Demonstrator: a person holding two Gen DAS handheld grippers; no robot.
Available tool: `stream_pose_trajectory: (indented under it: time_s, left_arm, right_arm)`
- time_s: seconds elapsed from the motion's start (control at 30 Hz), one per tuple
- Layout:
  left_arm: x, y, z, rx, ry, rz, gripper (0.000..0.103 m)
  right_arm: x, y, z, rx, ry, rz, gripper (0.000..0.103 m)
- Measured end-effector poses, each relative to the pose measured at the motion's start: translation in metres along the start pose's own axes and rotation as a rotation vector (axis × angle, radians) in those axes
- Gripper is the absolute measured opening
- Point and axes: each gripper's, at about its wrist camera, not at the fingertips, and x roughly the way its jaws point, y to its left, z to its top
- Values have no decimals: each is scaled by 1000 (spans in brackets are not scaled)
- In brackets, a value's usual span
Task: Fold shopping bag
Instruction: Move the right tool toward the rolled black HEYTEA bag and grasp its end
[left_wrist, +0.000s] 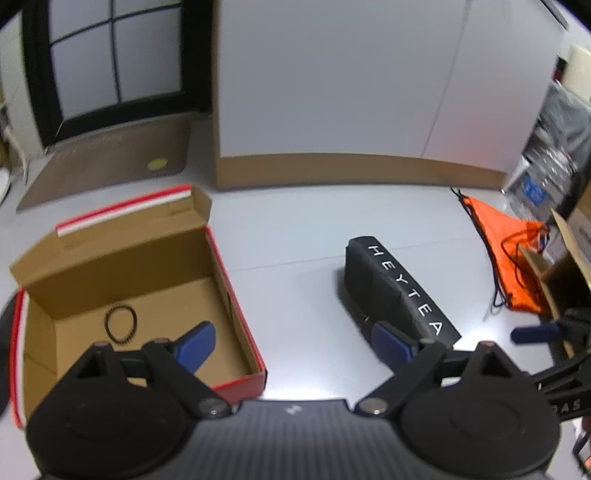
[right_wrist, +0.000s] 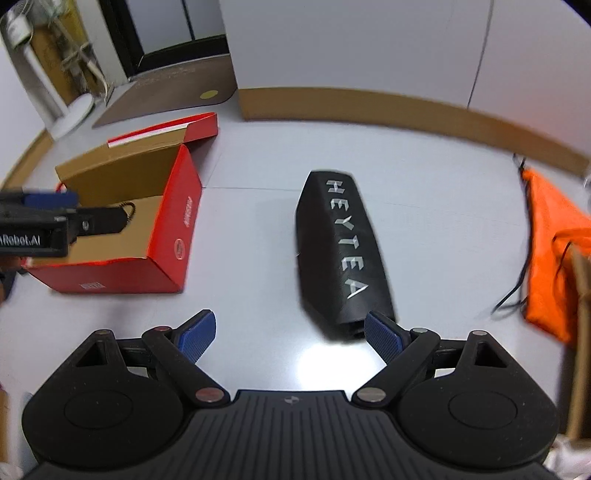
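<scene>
A black shopping bag (left_wrist: 397, 288) printed HEYTEA lies on its side on the pale table, its narrow side panel facing up; the right wrist view shows the same bag (right_wrist: 341, 247) in the middle. My left gripper (left_wrist: 293, 345) hangs open above the table, its right blue pad near the bag's near end, its left pad over the open box. My right gripper (right_wrist: 290, 338) is open too, nothing between its fingers, its right pad just in front of the bag's near end. The right gripper's fingertip (left_wrist: 535, 332) shows at the left view's right edge.
An open red cardboard box (left_wrist: 122, 295) holding a dark bead bracelet (left_wrist: 121, 325) stands left of the bag. An orange drawstring bag (left_wrist: 513, 254) lies to the right, beside cardboard boxes. A brown upstand (right_wrist: 406, 110) borders the table's far edge. Bare tabletop lies between box and bag.
</scene>
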Motion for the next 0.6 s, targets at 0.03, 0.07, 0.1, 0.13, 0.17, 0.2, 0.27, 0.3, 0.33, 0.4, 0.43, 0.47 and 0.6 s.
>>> stream_pose_trajectory:
  time_s: [0.03, 0.07, 0.1, 0.13, 0.17, 0.2, 0.27, 0.3, 0.33, 0.4, 0.43, 0.47, 0.6]
  left_arm:
    - [1, 2, -3, -18, 2, -2, 94]
    - [2, 3, -5, -38, 1, -6, 94]
    - [2, 5, -7, -58, 0, -10, 94]
    - [3, 6, -10, -69, -2, -13, 95]
    - [4, 6, -11, -69, -3, -12, 96]
    - [4, 6, -13, -65, -3, -8, 97]
    - [6, 7, -15, -55, -4, -6, 98]
    - [6, 7, -16, -53, -7, -7, 98]
    - [8, 8, -17, -52, -8, -6, 100]
    - [11, 10, -20, -53, -9, -4, 100]
    - [12, 11, -21, -52, -8, -2, 100]
    - [14, 11, -23, -50, -8, 7, 100]
    - [18, 13, -30, -40, -13, 44, 98]
  right_arm:
    - [2, -1, -4, -6, -25, -1, 91]
    - [4, -1, -6, -10, -37, -6, 91]
    - [9, -3, -11, 4, -62, -12, 91]
    - [15, -5, -17, 19, -87, -18, 91]
    - [16, -6, -17, 26, -90, -18, 91]
    - [24, -10, -26, 55, -108, -31, 91]
    - [32, -10, -32, 23, -114, -69, 91]
    - [35, -9, -35, -3, -115, -77, 91]
    - [39, -11, -38, -24, -105, -73, 91]
    - [48, -13, -42, -65, -85, -65, 91]
    - [50, -14, -43, -73, -80, -72, 91]
    - [53, -14, -43, -82, -75, -79, 91]
    - [59, -15, -44, -175, -83, -118, 91]
